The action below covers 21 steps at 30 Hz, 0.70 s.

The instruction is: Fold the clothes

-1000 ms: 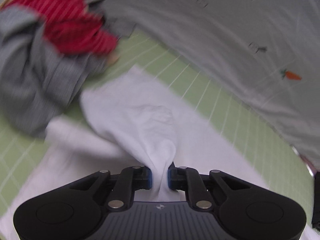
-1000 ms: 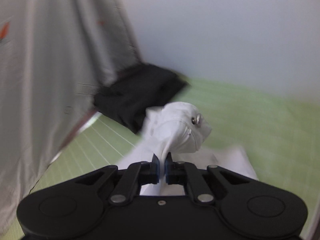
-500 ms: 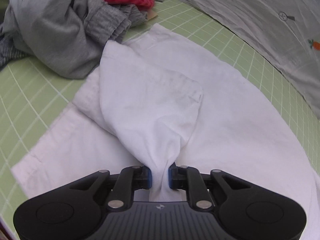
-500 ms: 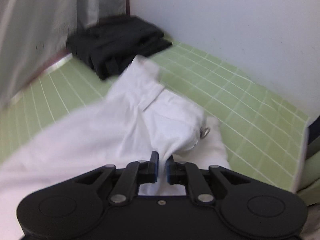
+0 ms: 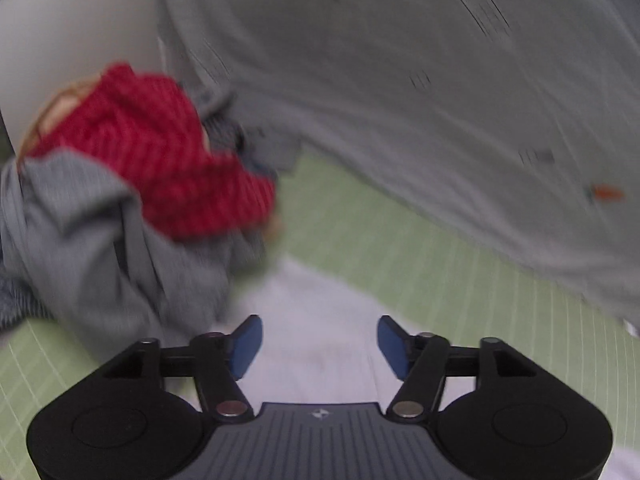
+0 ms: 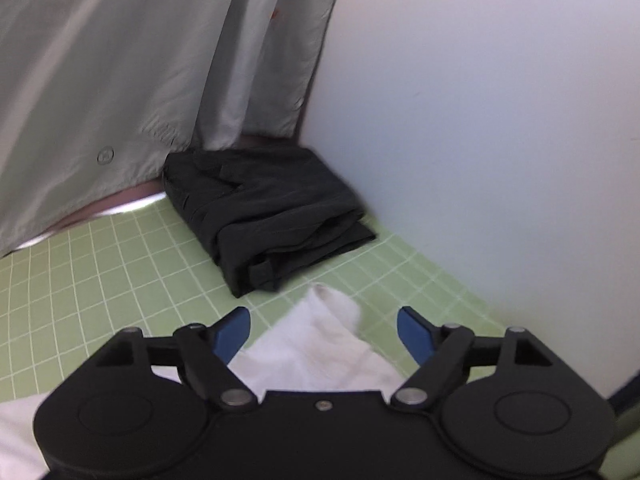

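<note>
A white garment (image 5: pixel 320 320) lies flat on the green grid mat (image 5: pixel 460 280) under my left gripper (image 5: pixel 320 344), which is open and empty with its blue pads wide apart. The same white garment (image 6: pixel 320 344) shows in the right wrist view, one corner pointing away between the fingers of my right gripper (image 6: pixel 324 334), which is also open and empty just above it.
A pile of grey (image 5: pixel 92 240) and red striped clothes (image 5: pixel 160 160) lies at the left. A folded black garment (image 6: pixel 264 212) sits in the far corner by the white wall (image 6: pixel 480 120). A grey curtain (image 5: pixel 440 80) hangs behind the mat.
Both grippers have opened and let go of the white garment, which now lies on the mat. Both views have tilted up and the left one is blurred by motion.
</note>
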Available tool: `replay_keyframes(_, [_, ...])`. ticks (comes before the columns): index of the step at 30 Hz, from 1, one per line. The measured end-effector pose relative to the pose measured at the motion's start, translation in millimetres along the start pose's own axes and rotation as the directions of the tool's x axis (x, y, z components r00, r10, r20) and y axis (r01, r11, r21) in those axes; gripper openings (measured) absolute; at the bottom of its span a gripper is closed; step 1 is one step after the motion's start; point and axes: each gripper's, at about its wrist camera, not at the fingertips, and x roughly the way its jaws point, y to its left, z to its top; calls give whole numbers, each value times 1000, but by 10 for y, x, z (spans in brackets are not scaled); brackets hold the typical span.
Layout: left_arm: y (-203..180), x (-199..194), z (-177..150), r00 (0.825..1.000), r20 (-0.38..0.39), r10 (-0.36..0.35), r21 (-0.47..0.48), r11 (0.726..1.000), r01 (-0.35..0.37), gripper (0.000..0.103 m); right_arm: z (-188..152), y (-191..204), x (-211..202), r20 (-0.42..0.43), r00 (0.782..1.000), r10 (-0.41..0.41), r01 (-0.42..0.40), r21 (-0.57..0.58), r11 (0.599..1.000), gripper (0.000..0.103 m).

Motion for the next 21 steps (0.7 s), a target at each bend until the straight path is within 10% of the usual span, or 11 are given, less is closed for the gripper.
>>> replay_keyframes(14, [50, 1494, -20, 978, -166, 124, 88, 990, -110, 85, -190, -125, 984, -223, 974, -28, 48, 84, 995, 84])
replay_keyframes(21, [134, 1780, 54, 979, -191, 75, 45, 997, -68, 84, -178, -58, 903, -197, 980, 37, -38, -1, 999, 31])
